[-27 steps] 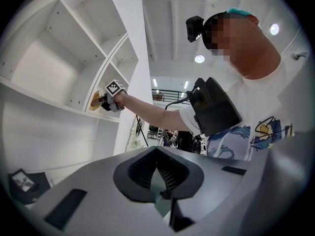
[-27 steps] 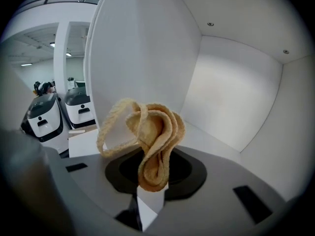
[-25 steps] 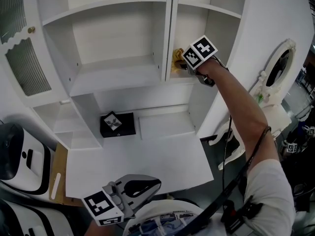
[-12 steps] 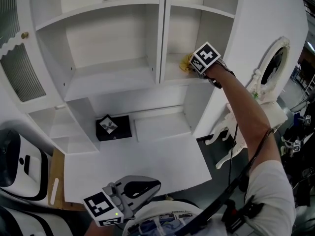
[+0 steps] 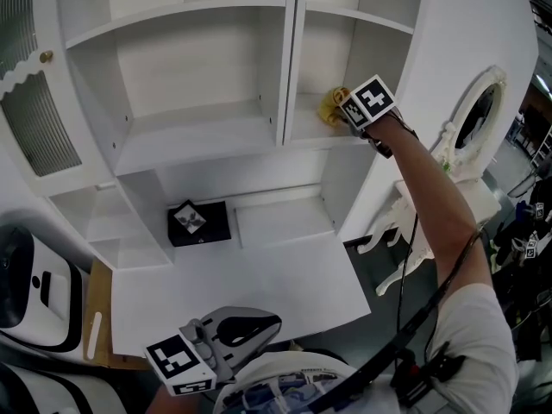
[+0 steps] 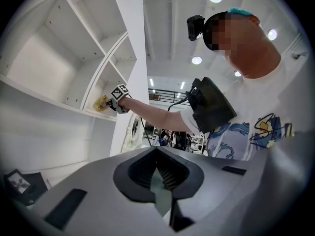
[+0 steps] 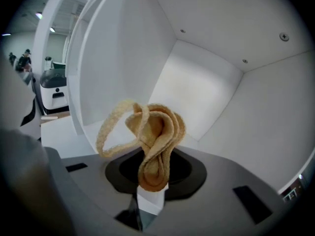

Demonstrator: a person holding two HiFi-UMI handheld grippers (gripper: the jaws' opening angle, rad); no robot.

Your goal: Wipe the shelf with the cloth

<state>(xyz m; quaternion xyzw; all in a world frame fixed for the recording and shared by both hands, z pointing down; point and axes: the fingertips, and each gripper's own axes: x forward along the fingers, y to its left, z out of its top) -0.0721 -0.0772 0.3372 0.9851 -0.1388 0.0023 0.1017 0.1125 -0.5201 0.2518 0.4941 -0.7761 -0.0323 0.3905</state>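
A yellow cloth (image 5: pixel 330 106) is bunched in my right gripper (image 5: pixel 342 116), which is shut on it. It hangs just over the board of the white shelf (image 5: pixel 308 131), in the upper right compartment. In the right gripper view the cloth (image 7: pixel 155 134) loops up out of the jaws of that gripper (image 7: pixel 150 193), with the compartment's white walls (image 7: pixel 197 90) behind it. My left gripper (image 5: pixel 259 324) is held low, near the person's body, shut with nothing in it. The left gripper view shows the left gripper (image 6: pixel 160 196) and the cloth (image 6: pixel 102 103) far off.
A vertical divider (image 5: pixel 289 59) bounds the compartment on the left. A black box (image 5: pixel 200 222) with a marker sits in the lower recess above a white desktop (image 5: pixel 241 287). A mesh cabinet door (image 5: pixel 34 115) stands left; a white ornate chair (image 5: pixel 470 145) stands right.
My right gripper has carried the cloth to the right along the shelf board, away from the divider. The left gripper has not moved.
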